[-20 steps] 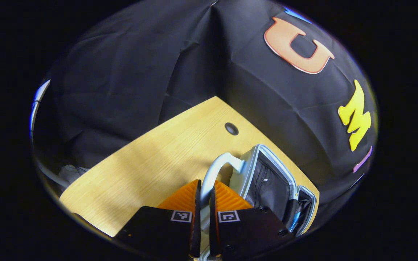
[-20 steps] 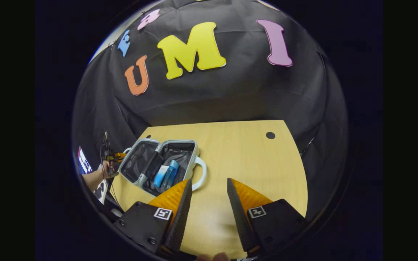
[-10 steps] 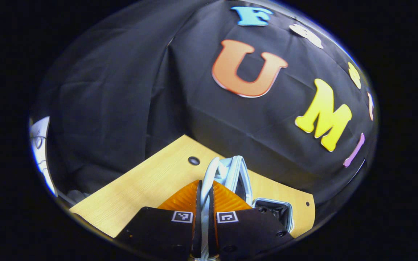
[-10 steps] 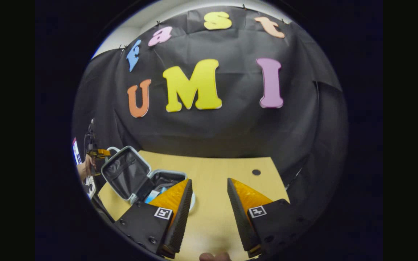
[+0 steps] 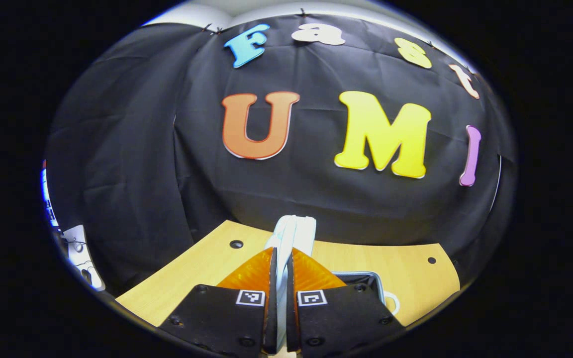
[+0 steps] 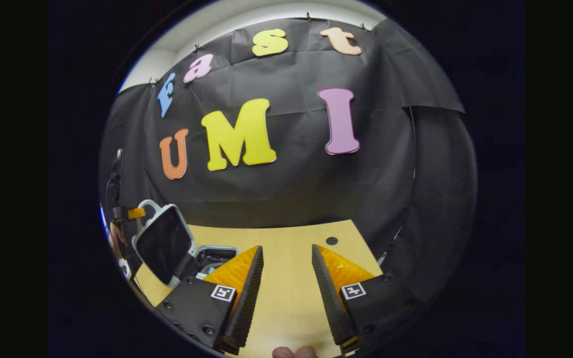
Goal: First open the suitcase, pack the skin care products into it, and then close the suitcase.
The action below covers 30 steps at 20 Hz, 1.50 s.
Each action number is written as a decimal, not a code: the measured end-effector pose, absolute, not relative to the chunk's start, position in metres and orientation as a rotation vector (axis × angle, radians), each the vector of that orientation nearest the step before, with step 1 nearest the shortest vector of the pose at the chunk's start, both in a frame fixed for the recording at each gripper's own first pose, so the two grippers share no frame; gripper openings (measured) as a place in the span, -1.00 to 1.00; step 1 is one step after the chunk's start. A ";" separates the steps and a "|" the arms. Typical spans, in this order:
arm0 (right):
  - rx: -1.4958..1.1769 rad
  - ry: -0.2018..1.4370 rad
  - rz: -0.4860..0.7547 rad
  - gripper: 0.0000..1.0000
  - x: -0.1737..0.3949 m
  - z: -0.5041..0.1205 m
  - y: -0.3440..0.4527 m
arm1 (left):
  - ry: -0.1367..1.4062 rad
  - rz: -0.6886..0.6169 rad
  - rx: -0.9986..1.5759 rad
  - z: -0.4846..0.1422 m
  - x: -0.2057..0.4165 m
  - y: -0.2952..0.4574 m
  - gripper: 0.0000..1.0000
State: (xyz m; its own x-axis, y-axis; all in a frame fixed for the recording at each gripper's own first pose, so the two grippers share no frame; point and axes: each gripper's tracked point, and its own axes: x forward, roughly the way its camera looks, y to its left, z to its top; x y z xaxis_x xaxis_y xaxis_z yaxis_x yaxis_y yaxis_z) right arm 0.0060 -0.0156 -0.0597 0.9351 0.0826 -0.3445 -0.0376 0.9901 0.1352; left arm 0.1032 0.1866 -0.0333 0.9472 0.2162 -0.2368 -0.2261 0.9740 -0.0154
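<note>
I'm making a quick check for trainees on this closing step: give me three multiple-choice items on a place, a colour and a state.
1. Where is the lid's handle? A in the left hand-held gripper B flat on the table C inside the suitcase
2. Tabletop colour? A white B light wood C grey
3. The lid is: A shut B flat open C raised partway

Answers: 1 A, both fingers press on it; 2 B, pale wood grain shows; 3 C, it stands tilted above the base.

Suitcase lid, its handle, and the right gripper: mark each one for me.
suitcase lid [image 6: 163, 243], right gripper view, on its dark inner lining.
lid handle [image 5: 290, 233], left gripper view, on the pale loop above the fingers.
right gripper [image 6: 286, 248], right gripper view, midway between its fingertips.
</note>
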 end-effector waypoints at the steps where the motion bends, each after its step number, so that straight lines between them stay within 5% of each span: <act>1: 0.123 0.352 0.048 0.19 0.003 -0.057 -0.026 | 0.231 0.210 -0.032 -0.034 0.103 0.169 -0.81; 8: 0.111 0.352 -0.071 0.20 -0.018 -0.051 -0.079 | 0.251 0.020 0.104 -0.076 0.119 0.042 -0.80; 12: 0.067 0.367 -0.125 0.39 -0.033 -0.056 -0.104 | 0.293 -0.069 0.129 -0.119 0.120 -0.010 -0.81; 30: -0.010 0.501 -0.189 0.34 -0.048 -0.093 -0.136 | 0.413 -0.140 0.190 -0.234 0.140 -0.078 -0.80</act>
